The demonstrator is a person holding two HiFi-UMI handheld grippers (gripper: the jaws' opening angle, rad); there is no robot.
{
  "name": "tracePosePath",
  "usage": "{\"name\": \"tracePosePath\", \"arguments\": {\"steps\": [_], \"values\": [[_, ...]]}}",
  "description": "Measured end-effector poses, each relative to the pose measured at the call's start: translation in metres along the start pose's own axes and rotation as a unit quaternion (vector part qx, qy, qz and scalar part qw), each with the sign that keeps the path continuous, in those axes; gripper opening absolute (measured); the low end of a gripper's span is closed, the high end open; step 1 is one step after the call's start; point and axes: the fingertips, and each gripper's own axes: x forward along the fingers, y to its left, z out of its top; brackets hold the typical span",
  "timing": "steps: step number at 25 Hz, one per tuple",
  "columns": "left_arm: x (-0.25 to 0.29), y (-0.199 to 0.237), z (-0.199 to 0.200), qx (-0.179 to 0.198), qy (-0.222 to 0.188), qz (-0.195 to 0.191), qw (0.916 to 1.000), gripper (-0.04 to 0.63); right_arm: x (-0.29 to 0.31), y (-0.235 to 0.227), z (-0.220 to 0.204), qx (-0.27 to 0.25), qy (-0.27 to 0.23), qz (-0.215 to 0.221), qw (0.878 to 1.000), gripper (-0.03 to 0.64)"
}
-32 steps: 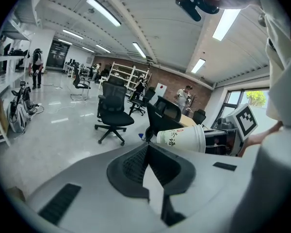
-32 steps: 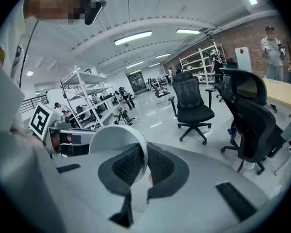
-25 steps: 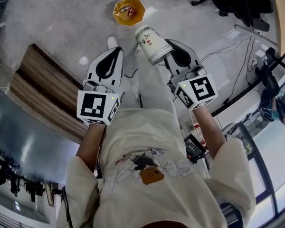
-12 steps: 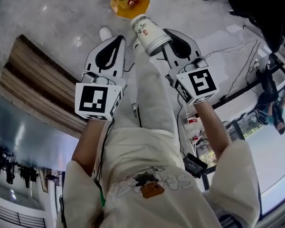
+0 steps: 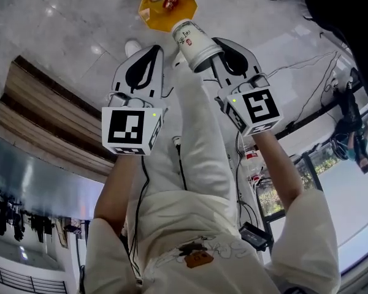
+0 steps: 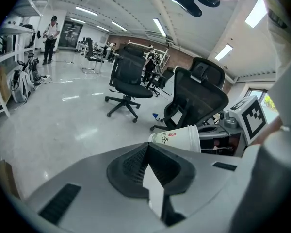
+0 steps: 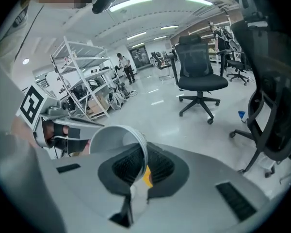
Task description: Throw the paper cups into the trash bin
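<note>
Right gripper view: the right gripper point(image 7: 138, 154) has its two black ribbed pads clamped on the thin wall of a paper cup point(image 7: 111, 141), just at the rolled rim, with one pad inside the open mouth and one outside. The cup's pale, smooth inside faces the camera. From the head view the same cup is a white tapered cone with red and dark print on its side. It lies tilted, its narrow base pointing away from the person, and that base shows against the near edge of the trash bin point(image 5: 154, 14). The bin is an orange-yellow, eight-sided tub standing on the floor, with a few small things lying in it.

The left gripper point(image 6: 147, 147) has its jaws closed together, ribbed faces meeting along a narrow seam with nothing between them. Its grey shell is broad, smooth and rounded. It hangs just beside the right one, at much the same height.

Behind each shell sits a white cube with black square markers, the left cube point(image 5: 132, 130) and the right cube point(image 5: 257, 110), above the person's cream sleeves. The floor point(image 5: 67, 17) is glossy grey stone, and a slatted wooden panel point(image 5: 43, 118) lies to the left. Black mesh-backed office chairs point(image 6: 128, 79) stand on castors across the room.
</note>
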Motion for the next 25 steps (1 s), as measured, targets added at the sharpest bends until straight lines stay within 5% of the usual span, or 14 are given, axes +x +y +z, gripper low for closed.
{"name": "tracePosePath", "arguments": {"steps": [25], "values": [[0.156, 0.082, -0.145, 0.012, 0.051, 0.035, 0.998, 0.005, 0.156, -0.065, -0.151, -0.003, 0.042, -0.027, 0.999, 0.021]]}}
